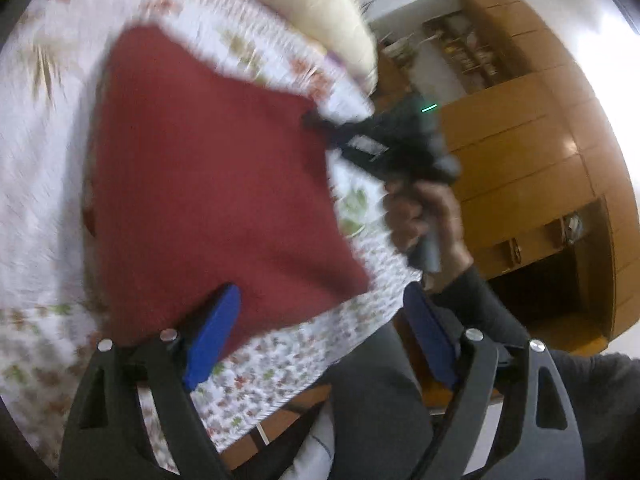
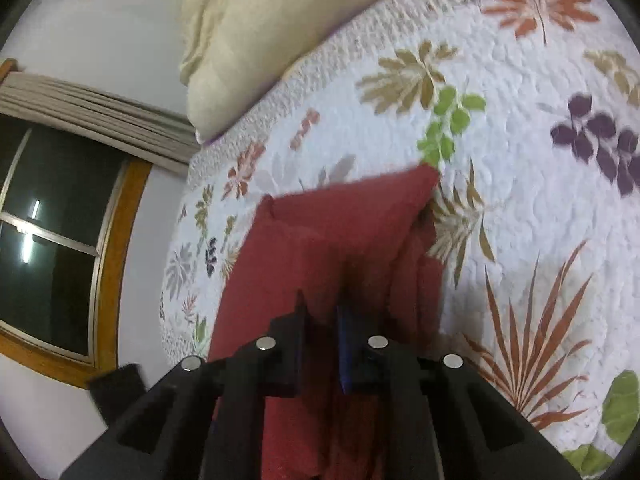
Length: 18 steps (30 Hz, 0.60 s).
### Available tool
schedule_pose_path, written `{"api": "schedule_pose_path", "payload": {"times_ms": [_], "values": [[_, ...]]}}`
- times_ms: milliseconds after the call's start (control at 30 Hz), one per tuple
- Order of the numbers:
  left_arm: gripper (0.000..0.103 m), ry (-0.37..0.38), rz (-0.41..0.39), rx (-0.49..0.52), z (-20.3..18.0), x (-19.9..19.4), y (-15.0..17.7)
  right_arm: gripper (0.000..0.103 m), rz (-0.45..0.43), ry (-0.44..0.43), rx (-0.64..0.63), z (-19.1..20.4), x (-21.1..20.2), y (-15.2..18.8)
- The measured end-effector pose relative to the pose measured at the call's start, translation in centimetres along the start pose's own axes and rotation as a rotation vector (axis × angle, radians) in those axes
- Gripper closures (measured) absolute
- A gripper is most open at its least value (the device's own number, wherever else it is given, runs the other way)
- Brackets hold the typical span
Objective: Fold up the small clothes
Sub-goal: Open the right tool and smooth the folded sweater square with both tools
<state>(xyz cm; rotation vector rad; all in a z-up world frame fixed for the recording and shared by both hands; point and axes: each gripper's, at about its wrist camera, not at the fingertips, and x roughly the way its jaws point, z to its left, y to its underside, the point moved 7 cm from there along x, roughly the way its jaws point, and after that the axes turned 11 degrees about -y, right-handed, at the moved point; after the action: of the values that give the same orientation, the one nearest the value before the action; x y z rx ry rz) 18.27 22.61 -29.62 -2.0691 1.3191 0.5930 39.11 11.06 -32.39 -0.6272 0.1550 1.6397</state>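
A: Where's the dark red knitted cloth [image 1: 208,184]?
B: On the white floral quilted bed cover [image 1: 52,184], filling the middle of the left wrist view; its long axis runs from upper left to lower right

A: Which hand-held gripper is nearer?
B: The right hand-held gripper [image 2: 322,344]. Its jaws are clamped on a fold of the cloth at the right-hand edge. The left hand-held gripper [image 1: 320,336] is spread wide and empty, over the near corner at the lower edge of the frame
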Motion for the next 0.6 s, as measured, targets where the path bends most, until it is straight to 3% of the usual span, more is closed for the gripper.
{"api": "schedule_pose_path", "payload": {"times_ms": [100,167,233,367,433,500,567,600], "values": [[0.021,0.011,0.033,-0.028,0.4,1.8,1.1,0.091,0.009,0.098,0.04,-3.6,0.7,-0.1],[0.021,0.013,0.057,-0.029,0.5,1.3,1.2,0.09,0.031,0.083,0.077,-5.1,1.7,0.4],[0.021,0.072,0.068,-0.019,-0.9,-0.5,0.4,0.081,0.006,0.055,0.056,-4.0,0.8,0.3],[0.012,0.13,-0.05,-0.012,-1.3,-3.6,-5.0,0.078,-0.103,-0.005,-0.016,0.0,-3.0,-0.1],[0.012,0.118,-0.078,-0.043,-0.2,-3.1,-8.8,0.078,-0.045,-0.062,-0.041,1.9,-2.2,0.6],[0.012,0.065,-0.051,-0.079,1.8,-0.9,-11.6,0.078,0.038,-0.074,-0.045,2.0,-0.1,1.4],[0.018,-0.002,0.007,-0.127,4.8,2.0,-12.7,0.084,0.103,0.029,-0.058,0.1,2.0,2.1],[0.02,-0.02,0.033,-0.151,6.0,3.2,-12.9,0.101,0.119,0.068,-0.051,-1.3,2.6,2.2]]}}
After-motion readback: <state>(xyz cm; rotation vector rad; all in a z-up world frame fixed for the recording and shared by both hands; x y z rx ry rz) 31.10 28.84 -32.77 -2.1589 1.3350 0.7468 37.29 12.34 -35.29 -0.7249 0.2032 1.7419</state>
